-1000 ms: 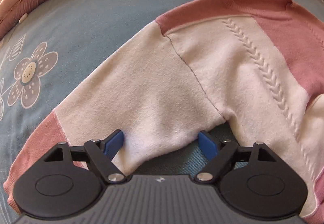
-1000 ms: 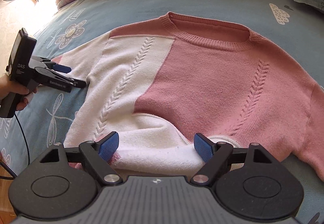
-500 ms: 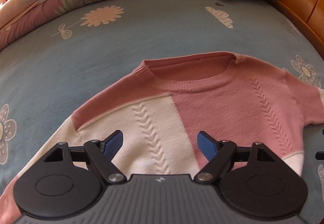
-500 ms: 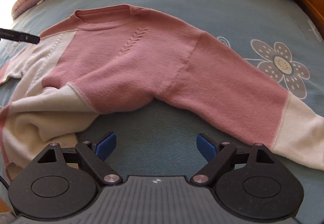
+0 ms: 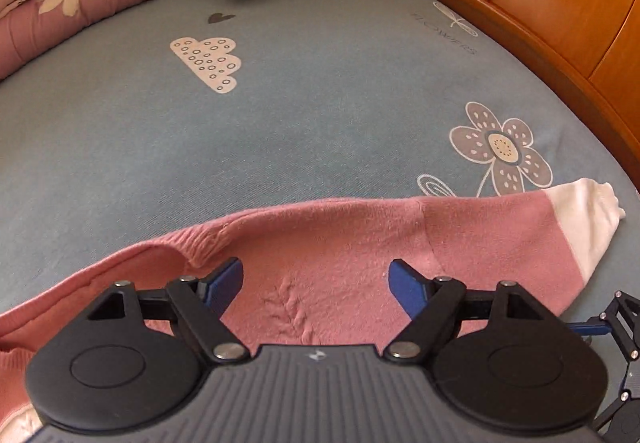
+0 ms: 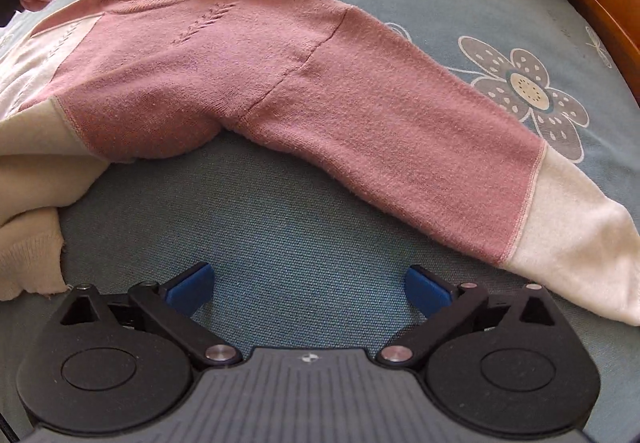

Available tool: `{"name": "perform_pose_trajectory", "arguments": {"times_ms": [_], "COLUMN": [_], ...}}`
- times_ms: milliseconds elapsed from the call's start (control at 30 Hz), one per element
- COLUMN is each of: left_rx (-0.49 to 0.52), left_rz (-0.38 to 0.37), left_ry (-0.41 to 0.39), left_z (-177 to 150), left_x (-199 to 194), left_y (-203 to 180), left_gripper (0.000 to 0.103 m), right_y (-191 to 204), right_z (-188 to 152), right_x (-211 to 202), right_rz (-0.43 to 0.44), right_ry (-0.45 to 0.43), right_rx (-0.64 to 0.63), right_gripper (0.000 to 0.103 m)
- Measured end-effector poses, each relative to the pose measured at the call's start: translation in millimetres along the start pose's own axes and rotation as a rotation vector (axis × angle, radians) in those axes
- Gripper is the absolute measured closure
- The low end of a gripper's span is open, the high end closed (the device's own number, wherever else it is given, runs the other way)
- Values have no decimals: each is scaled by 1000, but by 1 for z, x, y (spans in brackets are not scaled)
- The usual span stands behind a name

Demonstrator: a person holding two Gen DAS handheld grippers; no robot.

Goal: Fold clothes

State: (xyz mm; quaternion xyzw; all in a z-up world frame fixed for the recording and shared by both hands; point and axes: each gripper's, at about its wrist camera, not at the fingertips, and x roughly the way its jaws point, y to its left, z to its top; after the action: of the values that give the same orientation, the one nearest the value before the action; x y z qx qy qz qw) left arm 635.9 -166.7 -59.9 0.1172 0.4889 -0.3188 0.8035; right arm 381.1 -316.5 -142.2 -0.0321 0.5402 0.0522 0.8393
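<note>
Now, left gripper [image 5: 316, 277] fingers apart above sweater [image 6: 280, 83], right gripper [image 6: 310, 291] fingers just widened, short of sleeve [image 6: 520, 211].

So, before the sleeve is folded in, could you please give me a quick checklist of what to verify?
1. Right gripper open, nothing between its jaws: ok; they have just been opening.
2. Left gripper open over the sweater near the collar: ok.
3. Sleeve lies out straight on the bed sheet: ok.
4. Cuff clear of the bed frame: ok.
5. Hem flat: not ok, bunched.
</note>
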Motion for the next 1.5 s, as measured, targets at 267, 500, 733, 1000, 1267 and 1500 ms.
{"name": "perform_pose_trajectory", "arguments": {"times_ms": [267, 500, 733, 1000, 1267, 1500], "left_rx": [-13, 9, 4, 70, -97, 27], "left_rz": [21, 7, -195, -232, -186, -144], "left_ry": [-1, 0, 23, 115, 111, 147], "left_z": [27, 38, 30, 14, 55, 21], "left_x": [53, 52, 7, 36, 69, -3], "left_y": [5, -3, -29, -53, -16, -19], "left_gripper": [12, 20, 24, 24, 21, 21], "right_y": [1, 0, -30, -37, -18, -1], "right_z": [-6, -7, 0, -4, -10, -13], "right_x": [0, -1, -12, -13, -6, -3], "right_rz": [-14, -6, 103, 103, 32, -28], "right_ry": [-68, -110, -102, -102, -110, -100], "right_rx": [6, 19, 199, 264, 164, 53], "right_gripper": [0, 0, 0, 0, 0, 0]}}
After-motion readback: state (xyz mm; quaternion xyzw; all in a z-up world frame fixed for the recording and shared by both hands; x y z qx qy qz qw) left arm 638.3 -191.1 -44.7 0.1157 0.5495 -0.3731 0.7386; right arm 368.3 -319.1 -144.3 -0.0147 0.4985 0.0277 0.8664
